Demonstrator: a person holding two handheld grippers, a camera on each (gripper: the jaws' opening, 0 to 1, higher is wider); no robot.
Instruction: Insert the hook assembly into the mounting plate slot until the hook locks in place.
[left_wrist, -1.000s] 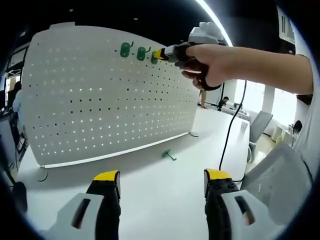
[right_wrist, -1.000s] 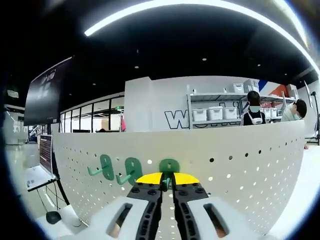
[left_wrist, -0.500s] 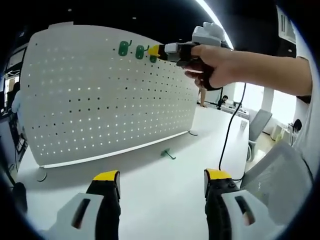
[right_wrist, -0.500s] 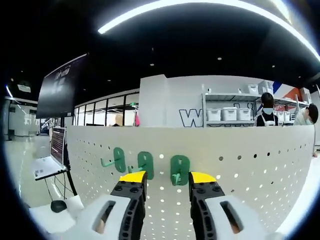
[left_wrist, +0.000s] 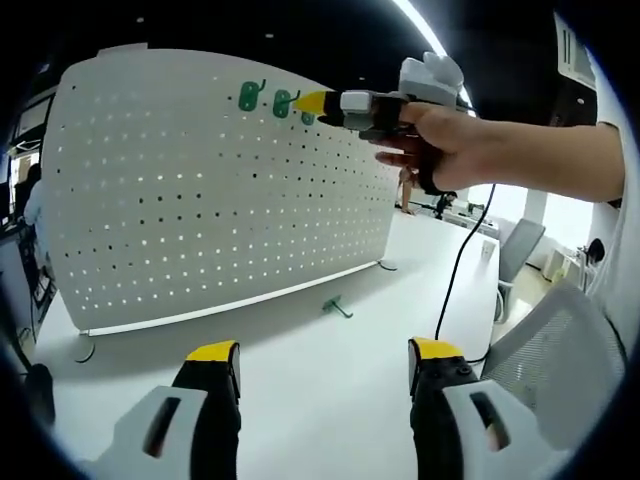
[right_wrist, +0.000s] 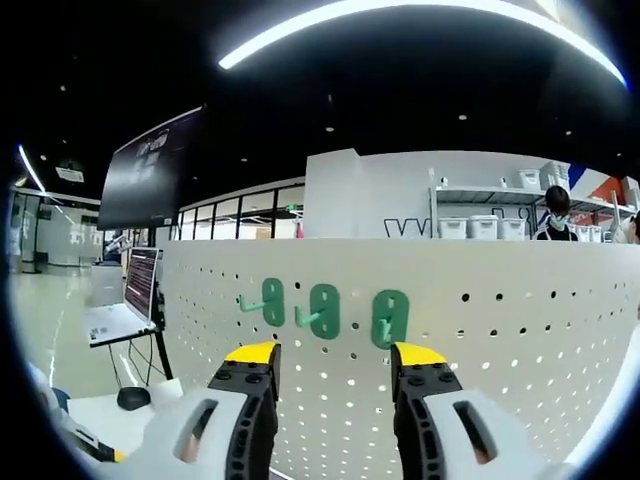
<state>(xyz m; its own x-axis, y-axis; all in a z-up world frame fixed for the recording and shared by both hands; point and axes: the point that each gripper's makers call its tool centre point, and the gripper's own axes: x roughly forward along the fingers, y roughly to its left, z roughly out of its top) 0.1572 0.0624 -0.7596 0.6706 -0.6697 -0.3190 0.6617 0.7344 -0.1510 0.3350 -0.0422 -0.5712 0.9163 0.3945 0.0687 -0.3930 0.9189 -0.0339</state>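
A white pegboard (left_wrist: 210, 190) stands upright on the white table. Three green hooks hang in a row near its top edge; in the right gripper view they are the left hook (right_wrist: 267, 300), the middle hook (right_wrist: 321, 308) and the right hook (right_wrist: 388, 318). My right gripper (right_wrist: 333, 355) is open just in front of them with nothing between its jaws. In the left gripper view a hand holds that right gripper (left_wrist: 318, 103) beside the hooks (left_wrist: 250, 96). A loose green hook (left_wrist: 338, 308) lies on the table by the board's foot. My left gripper (left_wrist: 325, 354) is open and low over the table.
The white table (left_wrist: 330, 390) stretches in front of the board. A black cable (left_wrist: 455, 270) hangs from the hand toward a grey chair (left_wrist: 555, 350) at the right. Behind the board are shelves with white bins (right_wrist: 480, 228) and a laptop on a stand (right_wrist: 125, 310).
My right gripper let go of the third hook, opened, and drew back from the board; the hook stays hanging there. The left gripper has not moved.
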